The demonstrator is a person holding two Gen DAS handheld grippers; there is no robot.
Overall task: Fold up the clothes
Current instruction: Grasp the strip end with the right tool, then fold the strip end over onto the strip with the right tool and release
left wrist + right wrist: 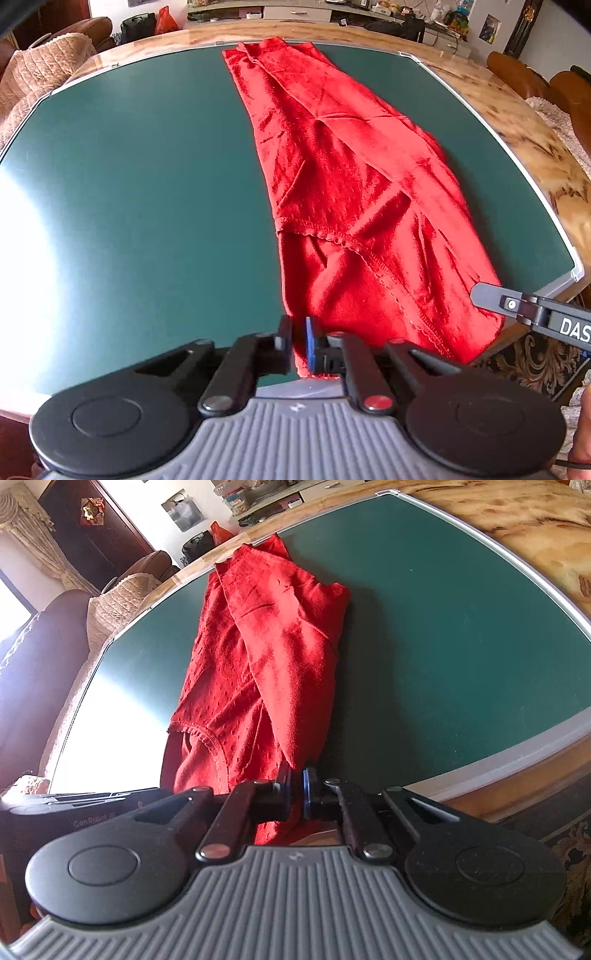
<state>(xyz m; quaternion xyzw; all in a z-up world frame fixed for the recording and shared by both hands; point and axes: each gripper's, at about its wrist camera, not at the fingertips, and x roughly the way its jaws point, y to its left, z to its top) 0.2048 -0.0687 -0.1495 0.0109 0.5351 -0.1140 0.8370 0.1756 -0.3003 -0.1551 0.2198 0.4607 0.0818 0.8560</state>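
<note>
A red garment (343, 177) lies lengthwise on the green mat (140, 177), folded into a long strip with a stitched hem across its near part. My left gripper (298, 347) is shut on the garment's near left corner at the mat's front edge. In the right wrist view the same red garment (266, 646) runs away from me, and my right gripper (295, 794) is shut on its near right corner. A finger of the right gripper (491, 295) shows at the garment's right edge in the left wrist view. The left gripper's body (85, 808) sits low at the left.
The green mat (461, 627) lies on a wooden table (517, 122) with a metal rim. Sofas with beige covers (40, 70) stand beyond the far left side. Strong glare washes out the mat's left part. A patterned carpet (539, 362) lies below the front edge.
</note>
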